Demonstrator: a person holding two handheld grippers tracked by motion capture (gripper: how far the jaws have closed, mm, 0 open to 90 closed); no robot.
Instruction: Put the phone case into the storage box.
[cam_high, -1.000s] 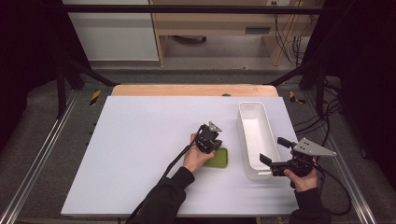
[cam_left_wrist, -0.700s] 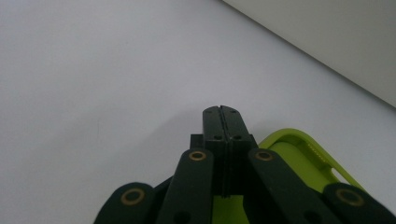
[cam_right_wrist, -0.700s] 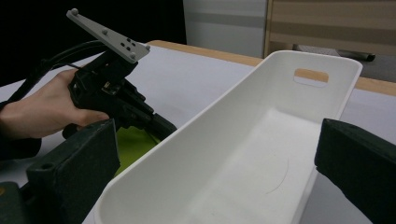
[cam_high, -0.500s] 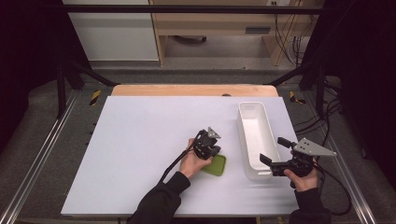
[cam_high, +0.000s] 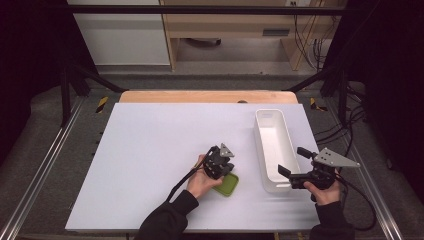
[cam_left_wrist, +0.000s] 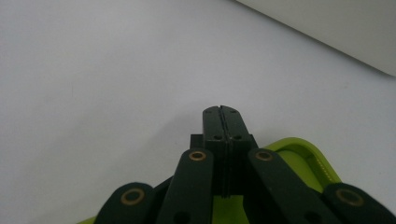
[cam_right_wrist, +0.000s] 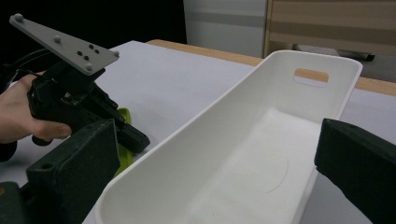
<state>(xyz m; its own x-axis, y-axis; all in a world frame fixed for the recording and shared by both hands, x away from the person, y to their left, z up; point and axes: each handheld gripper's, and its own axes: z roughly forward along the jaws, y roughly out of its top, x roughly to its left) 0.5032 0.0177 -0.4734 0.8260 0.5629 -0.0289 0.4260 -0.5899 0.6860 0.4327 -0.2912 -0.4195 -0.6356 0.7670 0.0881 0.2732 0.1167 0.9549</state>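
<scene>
green lid (cam_high: 226, 184): one, flat on the white table (cam_high: 150, 150), just left of the bin
left gripper (cam_high: 223, 169): jaws closed, empty, tips over the lid, likely to slide it
white bin (cam_high: 272, 150): one, empty
right gripper (cam_high: 283, 172): jaws wide, straddling the bin's near end wall, probably bracing it

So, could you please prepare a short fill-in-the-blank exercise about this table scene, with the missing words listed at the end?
1. The long white plastic bin contains ____.
2. The flat green square lid lies on the ____ table top, partly under the left gripper.
3. The fingers of the left gripper are ____.
4. The right gripper, fingers spread, straddles the near end of the ____.

Missing words: nothing; white; shut; bin
</scene>
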